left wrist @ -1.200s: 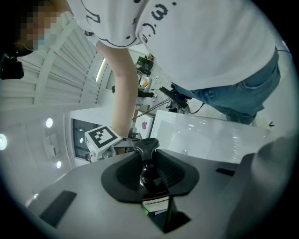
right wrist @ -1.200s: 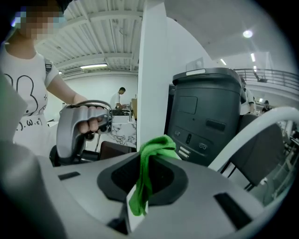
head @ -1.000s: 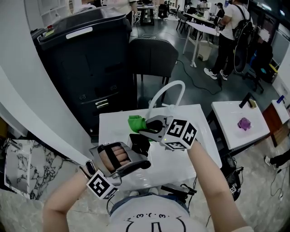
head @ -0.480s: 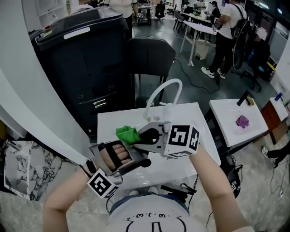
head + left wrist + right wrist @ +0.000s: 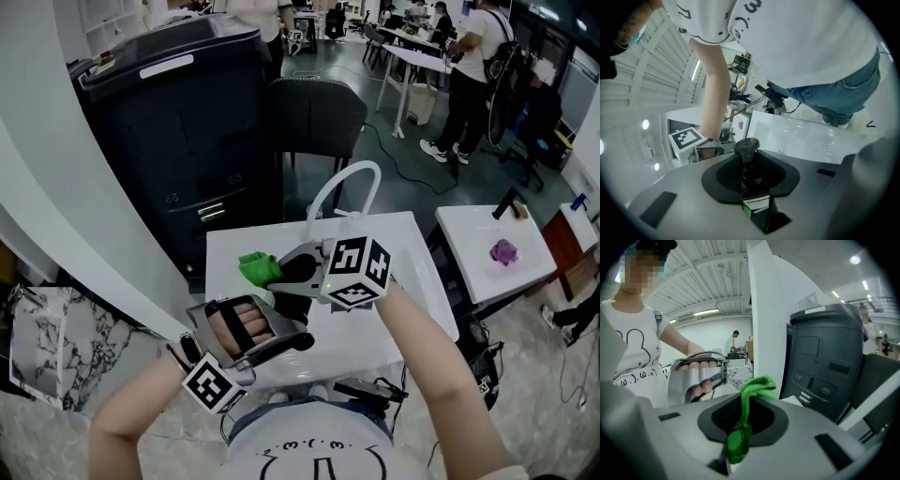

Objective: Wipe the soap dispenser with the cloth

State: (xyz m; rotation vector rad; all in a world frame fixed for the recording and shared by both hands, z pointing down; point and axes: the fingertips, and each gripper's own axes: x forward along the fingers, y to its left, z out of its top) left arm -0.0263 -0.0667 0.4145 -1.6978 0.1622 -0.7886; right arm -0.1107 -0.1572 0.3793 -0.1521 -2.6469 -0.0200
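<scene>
In the head view, my left gripper (image 5: 292,330) sits low at the left and is shut on a black soap dispenser (image 5: 291,302), held over the white table (image 5: 412,281). The left gripper view shows the dispenser (image 5: 750,178) upright between the jaws, with its pump head at the top and a label lower down. My right gripper (image 5: 281,272) is shut on a green cloth (image 5: 255,266), whose bunched end sticks out just above and left of the dispenser. The right gripper view has the cloth (image 5: 745,418) pinched between the jaws, with the left gripper (image 5: 696,376) beyond it.
A white curved faucet (image 5: 342,187) rises at the table's far edge. Behind it stand a large black bin (image 5: 178,122) and a dark chair (image 5: 314,117). A second white table with a purple object (image 5: 504,251) is at the right. People stand far back.
My right gripper has swung to the left with the green cloth, carrying it across the top of the dispenser. The left gripper and dispenser have stayed in place.
</scene>
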